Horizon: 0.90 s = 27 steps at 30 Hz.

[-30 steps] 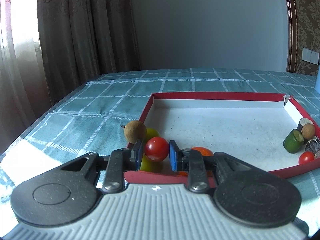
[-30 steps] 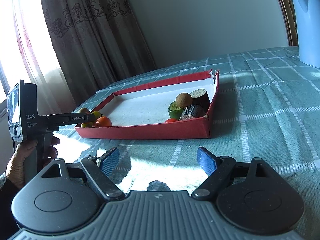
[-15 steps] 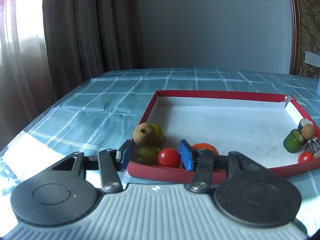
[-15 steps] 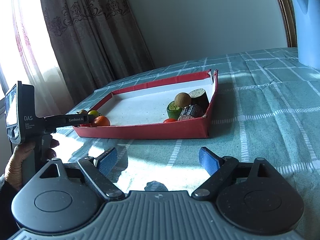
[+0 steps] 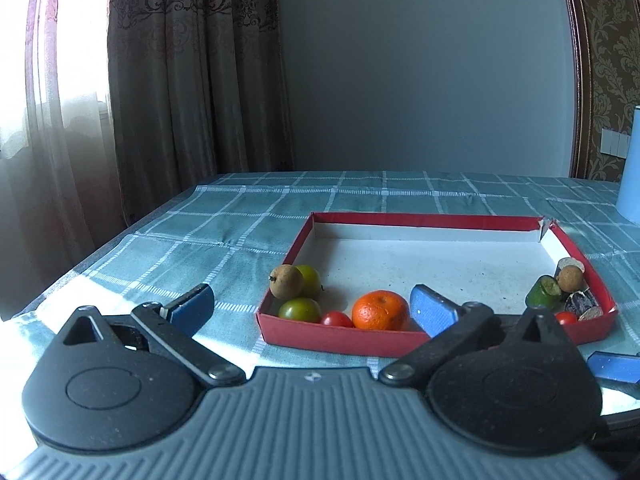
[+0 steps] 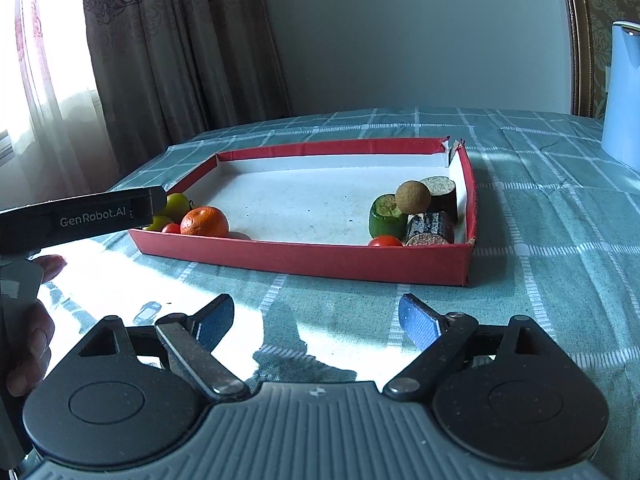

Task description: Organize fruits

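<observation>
A red tray (image 5: 400, 220) with a white floor lies on the checked tablecloth. In its near left corner sit a red cherry tomato (image 5: 337, 319), an orange (image 5: 381, 310), two green fruits (image 5: 300, 309) and a brown round fruit (image 5: 285, 282). My left gripper (image 5: 312, 306) is open and empty, held back in front of the tray's near wall. In the right wrist view the tray (image 6: 304, 258) holds the orange (image 6: 204, 221) at left; a brown ball (image 6: 413, 197), green piece (image 6: 383, 216), dark pieces and a tomato (image 6: 385, 241) at right. My right gripper (image 6: 316, 320) is open and empty, short of the tray.
A light blue kettle (image 6: 622, 92) stands at the far right of the table. Brown curtains (image 5: 192, 72) hang behind the table's left side. The left gripper's body (image 6: 80, 218) and the hand holding it show at the left of the right wrist view.
My left gripper let go of the red cherry tomato in the tray's near left corner, opened wide and drew back. My right gripper shifted a little and stayed open.
</observation>
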Each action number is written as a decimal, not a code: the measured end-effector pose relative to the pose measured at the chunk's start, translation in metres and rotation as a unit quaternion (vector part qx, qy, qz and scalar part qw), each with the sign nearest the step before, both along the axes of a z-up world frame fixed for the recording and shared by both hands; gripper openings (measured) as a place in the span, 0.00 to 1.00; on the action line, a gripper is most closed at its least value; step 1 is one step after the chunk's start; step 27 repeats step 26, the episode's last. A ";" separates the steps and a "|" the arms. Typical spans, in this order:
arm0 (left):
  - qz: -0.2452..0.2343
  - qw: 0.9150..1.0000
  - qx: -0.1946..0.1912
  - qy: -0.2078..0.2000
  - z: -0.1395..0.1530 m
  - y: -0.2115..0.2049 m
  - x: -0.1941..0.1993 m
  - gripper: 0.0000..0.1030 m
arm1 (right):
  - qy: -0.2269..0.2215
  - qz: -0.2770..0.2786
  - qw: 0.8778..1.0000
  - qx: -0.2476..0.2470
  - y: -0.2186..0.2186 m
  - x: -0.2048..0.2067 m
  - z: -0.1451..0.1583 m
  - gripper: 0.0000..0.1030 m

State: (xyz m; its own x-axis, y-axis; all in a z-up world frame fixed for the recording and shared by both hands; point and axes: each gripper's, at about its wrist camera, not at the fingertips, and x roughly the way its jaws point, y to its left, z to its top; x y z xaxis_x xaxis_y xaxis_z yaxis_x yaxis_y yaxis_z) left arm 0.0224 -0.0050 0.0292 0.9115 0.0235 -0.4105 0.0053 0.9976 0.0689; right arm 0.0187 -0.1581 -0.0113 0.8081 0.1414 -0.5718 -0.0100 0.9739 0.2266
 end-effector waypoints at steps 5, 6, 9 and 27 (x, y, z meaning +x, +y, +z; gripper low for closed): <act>-0.003 1.000 -0.013 0.006 0.000 0.005 -0.009 1.00 | -0.001 0.006 1.000 -0.005 0.012 0.004 -0.002 0.87; -0.006 1.000 -0.016 0.009 -0.001 0.006 -0.010 1.00 | -0.002 0.007 1.000 -0.005 0.013 0.005 -0.002 0.87; -0.005 1.000 -0.020 0.009 -0.002 0.007 -0.012 1.00 | 0.000 0.006 1.000 -0.011 0.015 0.006 -0.002 0.87; -0.005 1.000 -0.008 0.011 -0.008 0.004 -0.014 1.00 | 0.010 0.006 1.000 0.005 0.012 0.009 -0.007 0.87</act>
